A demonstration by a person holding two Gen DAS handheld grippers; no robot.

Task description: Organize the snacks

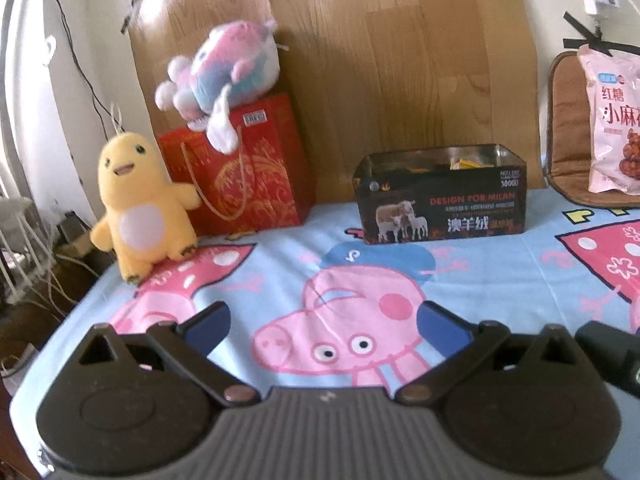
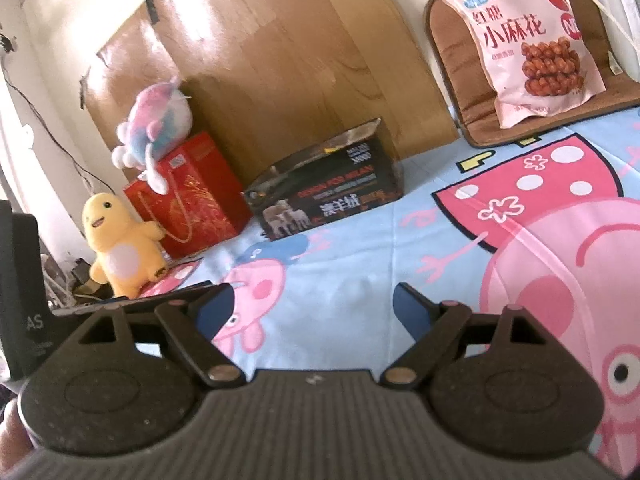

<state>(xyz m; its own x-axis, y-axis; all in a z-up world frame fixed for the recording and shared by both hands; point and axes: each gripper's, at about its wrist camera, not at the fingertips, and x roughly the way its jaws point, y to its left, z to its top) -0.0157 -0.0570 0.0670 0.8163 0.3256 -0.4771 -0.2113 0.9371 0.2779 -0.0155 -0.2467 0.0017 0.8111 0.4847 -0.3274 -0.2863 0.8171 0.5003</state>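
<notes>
Left gripper (image 1: 322,322) and right gripper (image 2: 314,306) both gape wide, empty. Snack bag (image 2: 532,40) leans on the brown cushion (image 2: 452,64) at 1 o'clock; tin box (image 1: 440,196) at 12. Risk: the slick, puffy bag may slip from a pinch, or snag the tin's rim.

A wood-grain board (image 1: 340,60) leans against the cream wall (image 1: 36,92), taped at its corners. A blue cartoon-pig sheet (image 1: 320,248) covers the surface below. Daylight glares off the board; cables (image 1: 76,60) hang at left.

Each hand-held gripper, left (image 1: 322,322) and right (image 2: 314,306), has a ribbed grey body flanked by two round black housings. Black linkage arms with coppery rivets carry blue-padded fingers (image 1: 210,326).
</notes>
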